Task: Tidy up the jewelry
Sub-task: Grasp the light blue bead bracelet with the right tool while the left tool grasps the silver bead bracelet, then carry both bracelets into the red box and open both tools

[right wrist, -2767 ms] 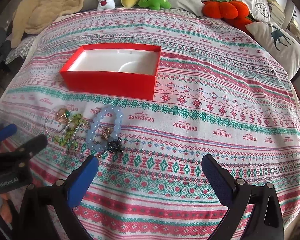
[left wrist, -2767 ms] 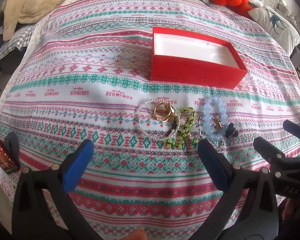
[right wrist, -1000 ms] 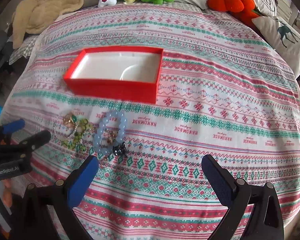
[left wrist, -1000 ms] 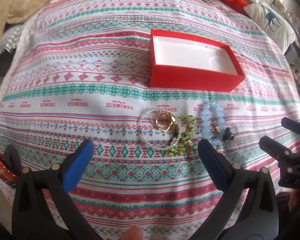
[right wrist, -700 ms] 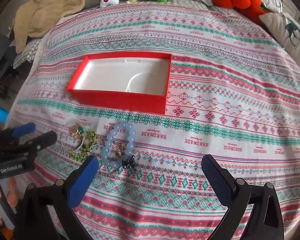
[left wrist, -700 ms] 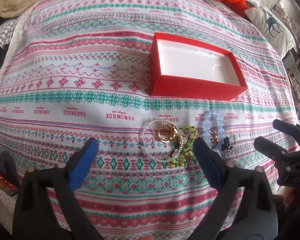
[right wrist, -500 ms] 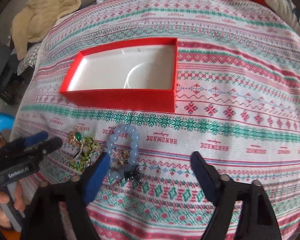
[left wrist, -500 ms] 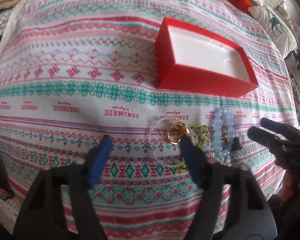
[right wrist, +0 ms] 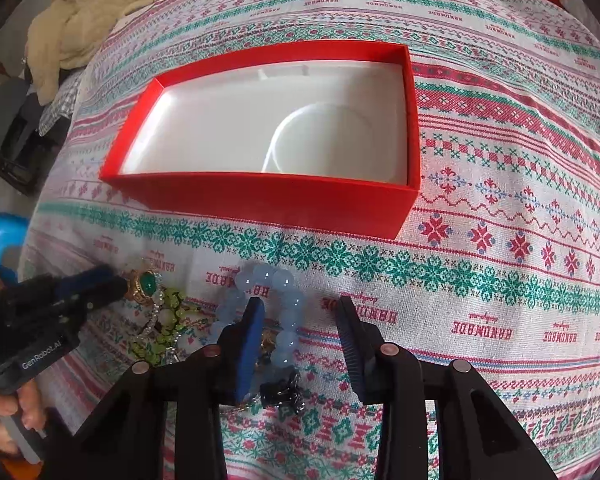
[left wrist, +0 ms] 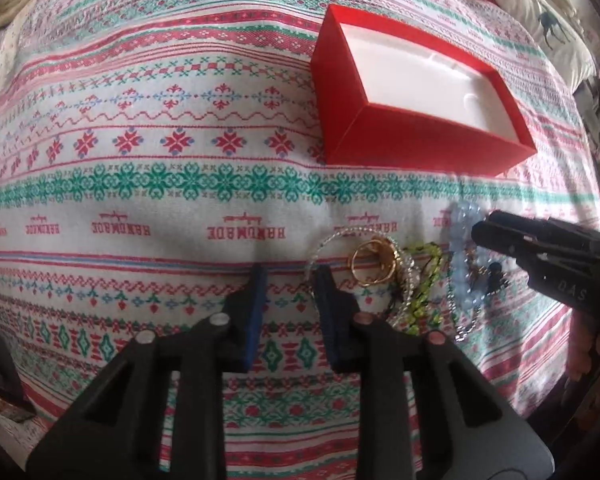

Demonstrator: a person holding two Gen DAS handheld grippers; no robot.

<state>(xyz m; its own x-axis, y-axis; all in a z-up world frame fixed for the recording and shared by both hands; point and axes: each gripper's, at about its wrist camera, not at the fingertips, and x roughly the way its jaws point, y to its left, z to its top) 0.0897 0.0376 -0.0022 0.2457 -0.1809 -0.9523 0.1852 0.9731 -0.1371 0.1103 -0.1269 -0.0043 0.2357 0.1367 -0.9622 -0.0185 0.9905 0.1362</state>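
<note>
Two grippers low over a bed cover [left wrist: 148, 184] with red and green patterns. Left gripper [left wrist: 288, 276] closing, pads not yet together, only cloth and the edge of a thin clear-bead chain [left wrist: 328, 240] between them. Right gripper [right wrist: 300, 312] closing too, pads apart, one side of the pale blue bead bracelet [right wrist: 284, 312] in the gap, not squeezed yet. Jewelry in a small heap in front of the red box [right wrist: 268, 196]: gold rings [left wrist: 374, 262], a green-stone ring [right wrist: 146, 284], a green bead string [right wrist: 166, 328], a small black piece [right wrist: 284, 394]. Box open, white inside, nothing in it, just behind the heap.
</note>
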